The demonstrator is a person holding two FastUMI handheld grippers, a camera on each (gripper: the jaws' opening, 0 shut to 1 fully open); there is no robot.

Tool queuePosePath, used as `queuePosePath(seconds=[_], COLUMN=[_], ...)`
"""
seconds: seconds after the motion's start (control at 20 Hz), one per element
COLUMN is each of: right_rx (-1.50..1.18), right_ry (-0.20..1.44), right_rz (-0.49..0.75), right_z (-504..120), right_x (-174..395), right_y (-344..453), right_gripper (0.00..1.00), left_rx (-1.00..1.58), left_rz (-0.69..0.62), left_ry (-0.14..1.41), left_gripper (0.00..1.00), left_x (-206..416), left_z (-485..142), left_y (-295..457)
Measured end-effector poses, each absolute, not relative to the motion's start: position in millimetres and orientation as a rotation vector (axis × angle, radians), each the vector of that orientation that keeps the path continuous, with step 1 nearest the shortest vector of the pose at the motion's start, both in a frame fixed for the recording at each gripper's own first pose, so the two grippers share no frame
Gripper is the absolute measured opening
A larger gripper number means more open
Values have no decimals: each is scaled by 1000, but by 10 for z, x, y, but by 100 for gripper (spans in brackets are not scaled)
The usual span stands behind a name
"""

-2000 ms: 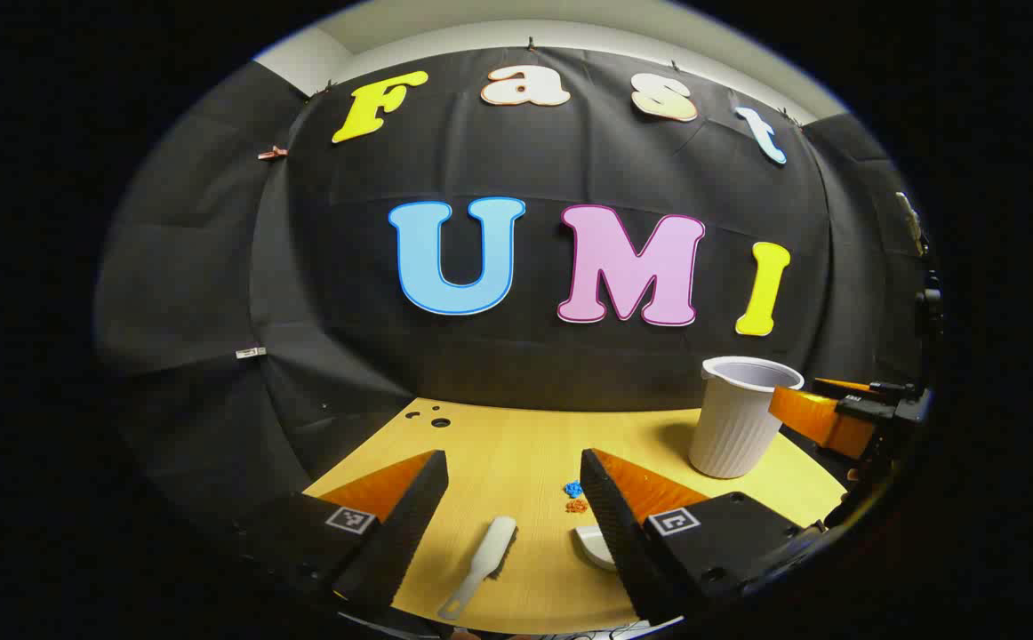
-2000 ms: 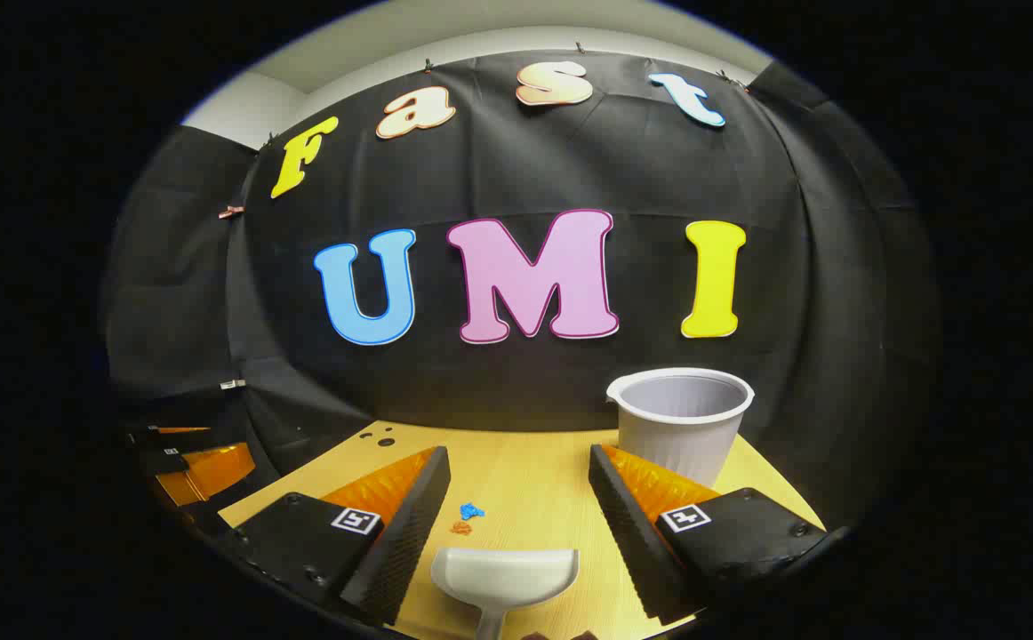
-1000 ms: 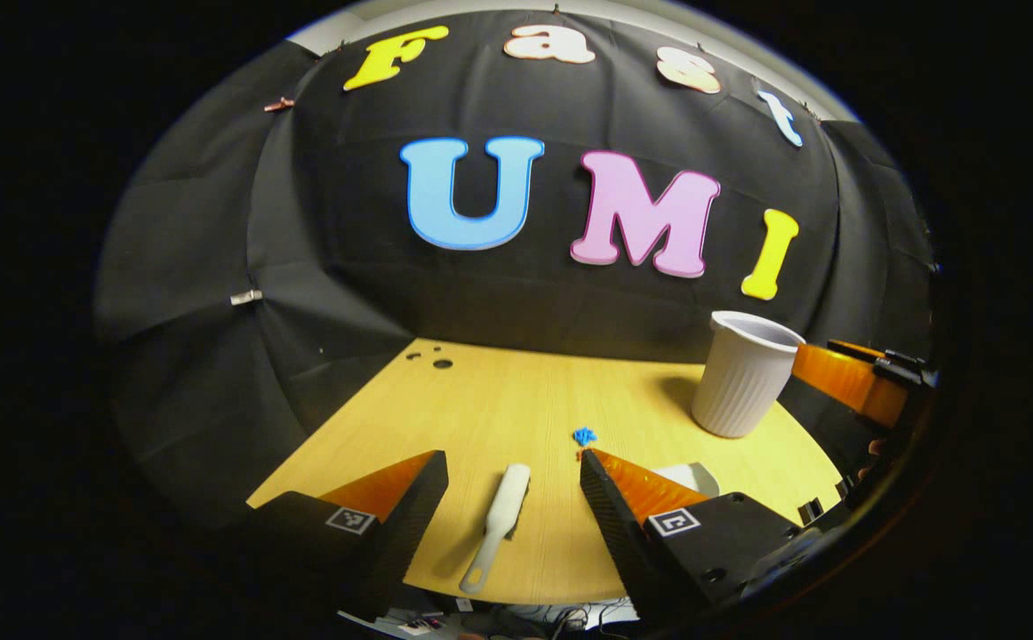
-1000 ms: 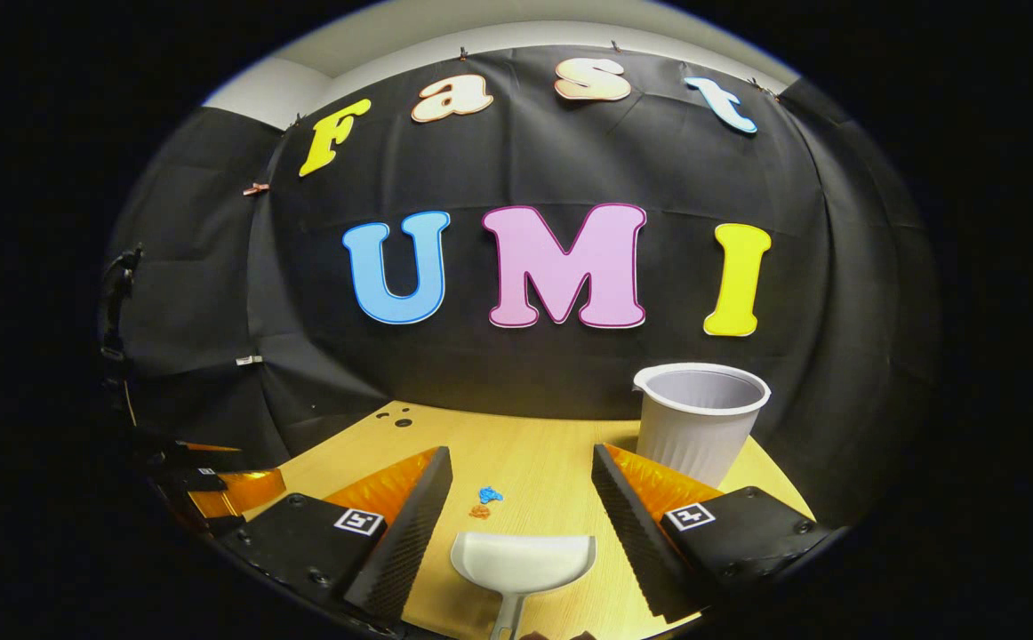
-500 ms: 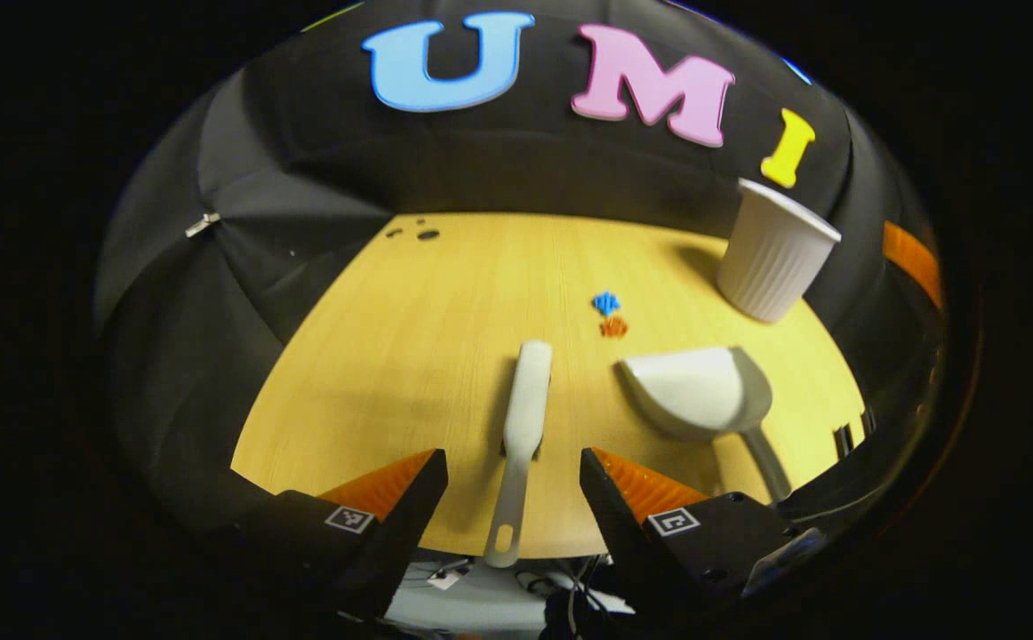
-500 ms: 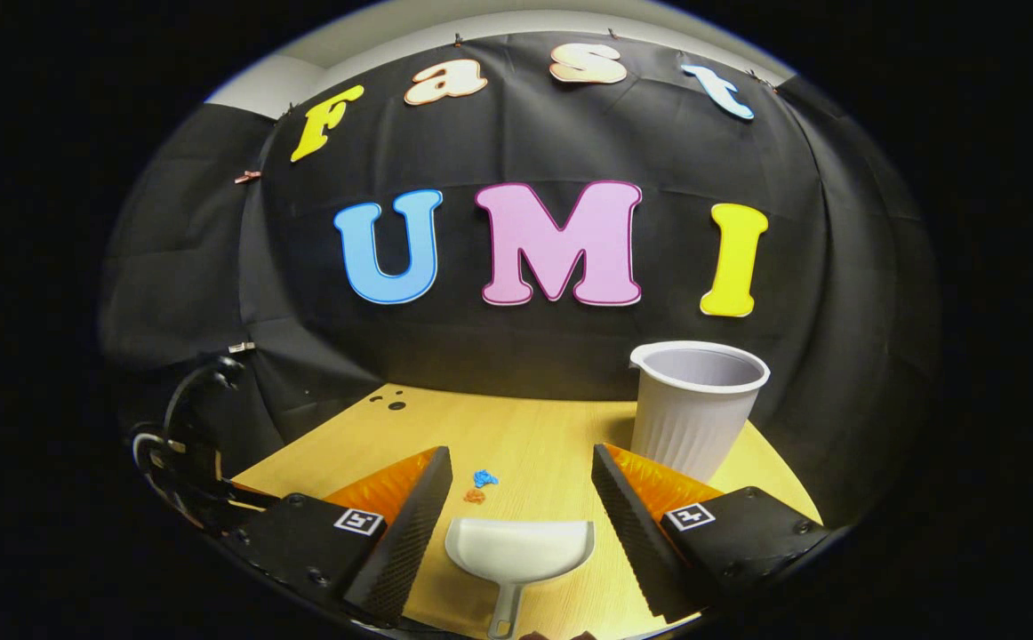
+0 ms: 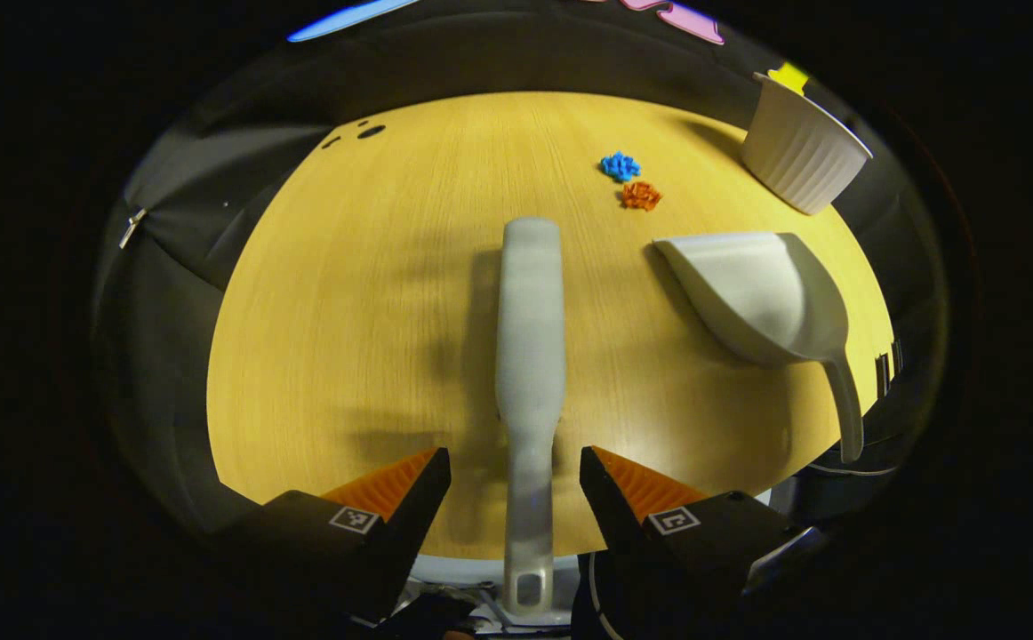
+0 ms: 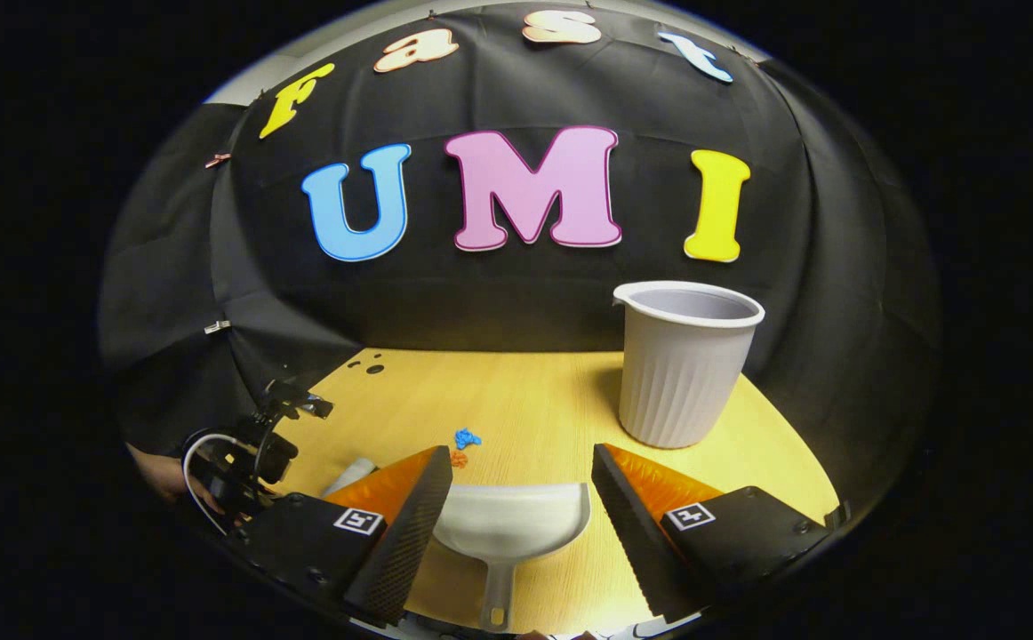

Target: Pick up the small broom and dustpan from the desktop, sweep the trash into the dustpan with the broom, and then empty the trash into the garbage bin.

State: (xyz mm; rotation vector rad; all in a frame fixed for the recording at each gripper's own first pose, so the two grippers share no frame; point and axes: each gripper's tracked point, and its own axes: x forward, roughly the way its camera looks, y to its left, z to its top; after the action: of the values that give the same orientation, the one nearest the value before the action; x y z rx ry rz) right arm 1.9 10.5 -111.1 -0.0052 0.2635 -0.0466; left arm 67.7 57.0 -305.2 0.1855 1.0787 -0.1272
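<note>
1. Broom (image 7: 530, 329), left gripper view: a pale, one-piece plastic brush lying flat on the yellow wood surface (image 7: 374, 293), running from the centre of the frame down to the bottom edge, where its handle with a hanging hole overhangs the surface's edge. The left hand-held gripper (image 7: 515, 484) has tilted down over it since half a second ago; the handle now lies between the wide-open fingers, which do not yet press on it. This suggests the pick-up is imminent.
2. Same view, right of centre: the dustpan (image 7: 770, 298), white and scoop-shaped, handle toward the lower right. At upper right, blue trash (image 7: 620, 165) and orange trash (image 7: 640, 195) lie just beside each other, untouched; the ribbed white garbage bin (image 7: 801, 156) stands at the upper right edge.
3. Right gripper view: the right hand-held gripper (image 8: 521, 502) has moved closer to the dustpan (image 8: 512, 526), whose pan sits at lower centre between the open, empty fingers. The bin (image 8: 684, 364) stands upright at centre right; the trash (image 8: 466, 438) lies left of centre.
</note>
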Motion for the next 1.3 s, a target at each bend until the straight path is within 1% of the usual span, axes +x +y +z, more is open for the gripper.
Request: queuePosePath(seconds=[0.1, 0.25, 0.3, 0.35, 0.45, 0.5, 0.6, 0.8, 1.05, 1.1, 1.2, 1.3], right_rx=[14, 37, 47, 54, 71, 75, 75, 77, 23, 23, 17, 14], right_ry=[301, 373, 415, 443, 497, 529, 581, 700, 838, 867, 924, 984], right_rz=[-47, -33, -24, -21, -10, -6, -2, -2, -37, -42, -57, -80], right_z=[-1247, -1449, -1541, -1609, -1730, -1792, -1900, -2140, -2493, -2582, -2726, -2912], right_x=[6, -19, -33, -49, -84, -115, -128, -122, -222, -235, -258, -276], right_y=[114, 162, 196, 200, 223, 234, 247, 248, 170, 183, 180, 159], right_gripper=[99, 99, 99, 99, 99, 99, 99, 99, 99, 99, 99, 99], left_rx=[183, 131, 123, 125, 111, 109, 103, 90, 34, 22, 15, 12], left_rz=[-125, -106, -105, -99, -88, -86, -74, -86, -77, -77, -72, -60], left_ry=[1120, 1159, 1138, 1143, 1145, 1140, 1134, 1080, 958, 945, 916, 882], left_gripper=[93, 88, 84, 84, 68, 52, 33, 26, 24, 27, 22, 27], left_x=[728, 766, 829, 836, 848, 852, 840, 865, 850, 849, 848, 858], left_z=[-3155, -3230, -3240, -3245, -3243, -3230, -3214, -3217, -2923, -2859, -2724, -2549], left_y=[543, 465, 452, 453, 444, 438, 439, 443, 537, 560, 641, 755])
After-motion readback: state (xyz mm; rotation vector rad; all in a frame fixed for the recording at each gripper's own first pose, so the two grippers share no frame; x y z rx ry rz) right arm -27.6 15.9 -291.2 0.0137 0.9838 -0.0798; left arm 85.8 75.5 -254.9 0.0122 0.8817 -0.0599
